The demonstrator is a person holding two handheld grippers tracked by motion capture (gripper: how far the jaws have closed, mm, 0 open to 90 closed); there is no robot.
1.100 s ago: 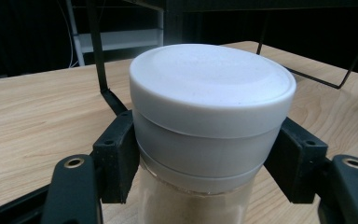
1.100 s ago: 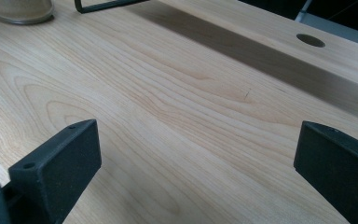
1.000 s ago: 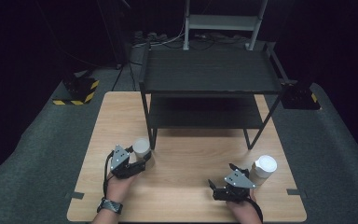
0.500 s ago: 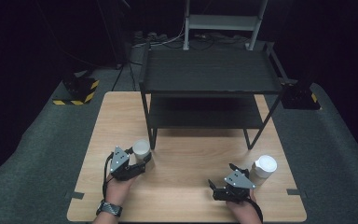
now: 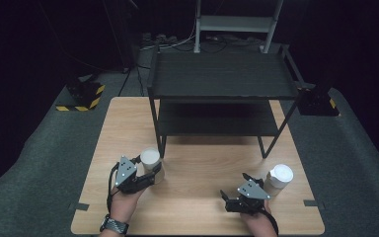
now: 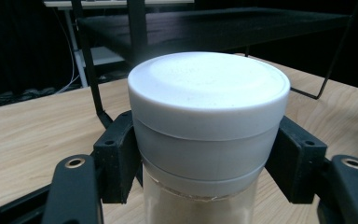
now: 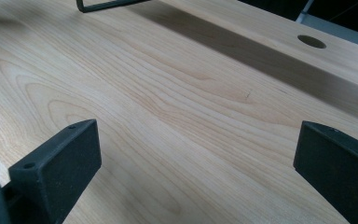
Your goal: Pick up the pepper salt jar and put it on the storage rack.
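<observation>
Black two-tier rack (image 5: pixel 222 81) on wooden table (image 5: pixel 197 197), second white-lidded jar (image 5: pixel 279 178)

Left black two-jaw gripper (image 5: pixel 145 174), held by the left hand (image 5: pixel 123 200) with a wristwatch, clamps a white-lidded clear jar (image 6: pixel 208 135) at its neck; right black two-jaw gripper (image 5: pixel 232 200), jaws spread wide, sits well right of that jar.

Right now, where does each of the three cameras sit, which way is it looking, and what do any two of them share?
High view: above the table, looking forward and down at the shelf rack; both hands, the left gripper and the right gripper show.
Left gripper view: on the left gripper, facing the white-lidded jar between its pads.
Right gripper view: on the right gripper, facing bare tabletop between open jaws.
Shared: high and left gripper views both show that jar and the rack.
</observation>
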